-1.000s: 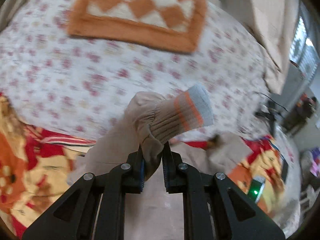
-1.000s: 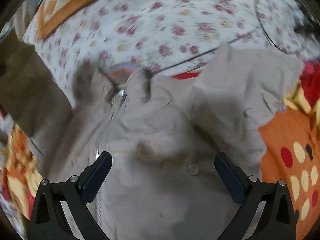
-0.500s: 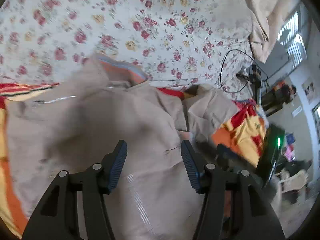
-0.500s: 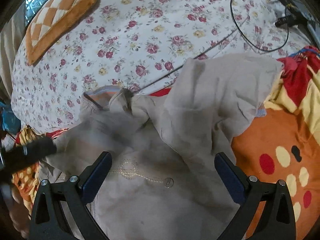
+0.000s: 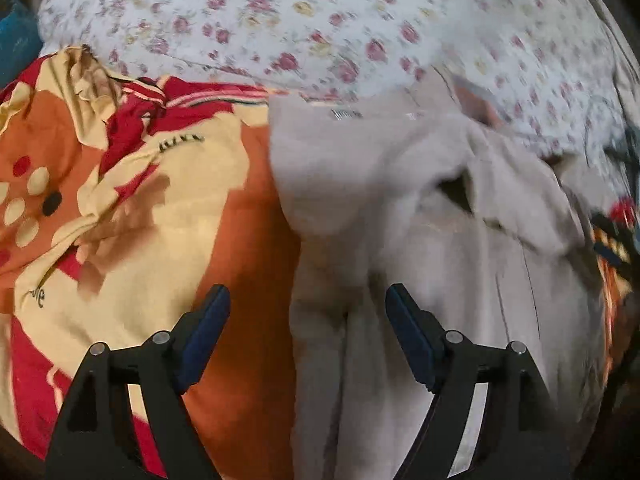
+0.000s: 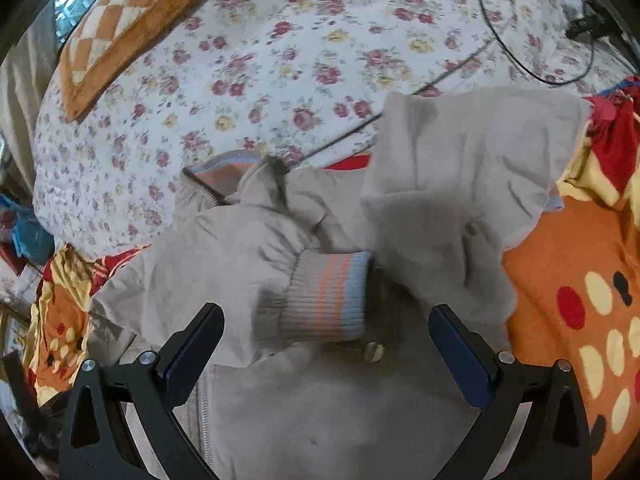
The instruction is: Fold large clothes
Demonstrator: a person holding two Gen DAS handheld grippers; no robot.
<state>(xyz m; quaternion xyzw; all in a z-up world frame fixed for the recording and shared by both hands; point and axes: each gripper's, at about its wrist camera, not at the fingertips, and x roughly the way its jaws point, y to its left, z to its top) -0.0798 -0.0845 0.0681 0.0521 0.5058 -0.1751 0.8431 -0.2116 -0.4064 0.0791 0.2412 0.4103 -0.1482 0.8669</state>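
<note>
Sleeve let go: both grippers stand spread and empty over the beige jacket.

The left gripper (image 5: pixel 307 320), clamped on the striped cuff (image 6: pixel 326 298) a second ago, has just been opening its jaws and now hangs over the jacket's (image 5: pixel 420 260) left edge, nothing pressed between the pads; the right gripper (image 6: pixel 326 346) stands wide as before, gripping nothing, the cuff lying flat just ahead of it. One jacket, two sleeves folded across its front, one collar at the far end. It lies on one orange patterned blanket (image 5: pixel 132 208), bare on both sides; beyond are one floral sheet (image 6: pixel 304 60), one checked cushion (image 6: pixel 128 28) and one black cable (image 6: pixel 536 68).
</note>
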